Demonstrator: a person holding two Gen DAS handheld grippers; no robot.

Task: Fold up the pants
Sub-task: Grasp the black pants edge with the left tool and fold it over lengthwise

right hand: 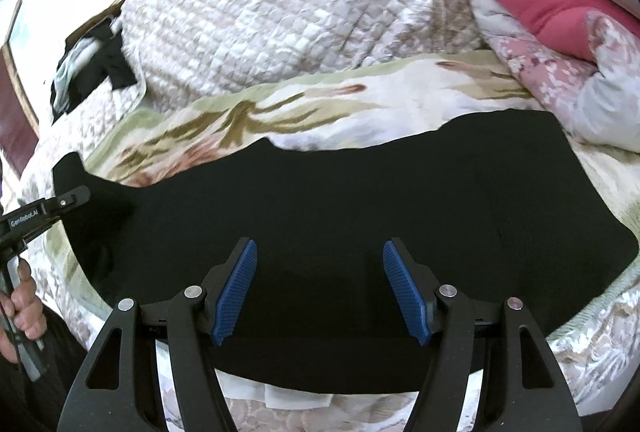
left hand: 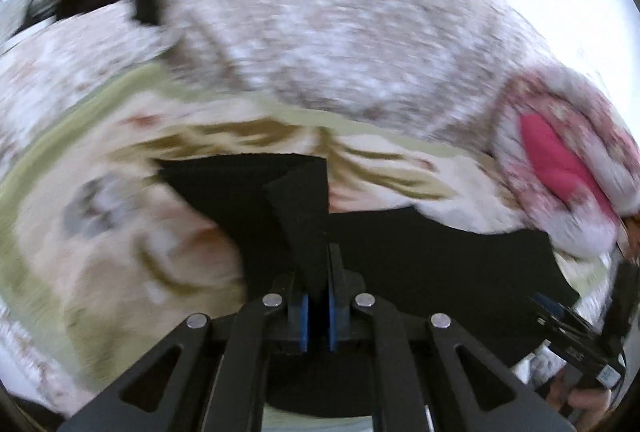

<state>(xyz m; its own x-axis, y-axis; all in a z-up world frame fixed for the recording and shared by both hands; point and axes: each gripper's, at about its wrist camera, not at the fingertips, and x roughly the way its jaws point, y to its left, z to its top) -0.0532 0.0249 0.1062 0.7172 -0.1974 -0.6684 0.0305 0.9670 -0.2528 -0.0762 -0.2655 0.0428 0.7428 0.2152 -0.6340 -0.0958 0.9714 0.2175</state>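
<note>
The black pants [right hand: 360, 200] lie spread across a floral bedspread [right hand: 328, 108]. In the left wrist view my left gripper [left hand: 318, 296] is shut on a raised fold of the black pants [left hand: 300, 216], which stands up between its blue pads [left hand: 303, 324]. This view is blurred by motion. My right gripper [right hand: 320, 272] is open and empty just above the middle of the pants, blue pads [right hand: 236, 292] wide apart. The left gripper [right hand: 74, 197] also shows in the right wrist view, at the pants' left end. The right gripper [left hand: 560, 324] shows at the right edge of the left wrist view.
A quilted beige blanket [right hand: 280, 4] is heaped behind the pants. A pink floral quilt with a pink pillow [right hand: 552, 8] lies at the back right. Dark clothes [right hand: 92, 64] lie at the back left. White cloth [right hand: 296, 398] peeks from under the pants' near edge.
</note>
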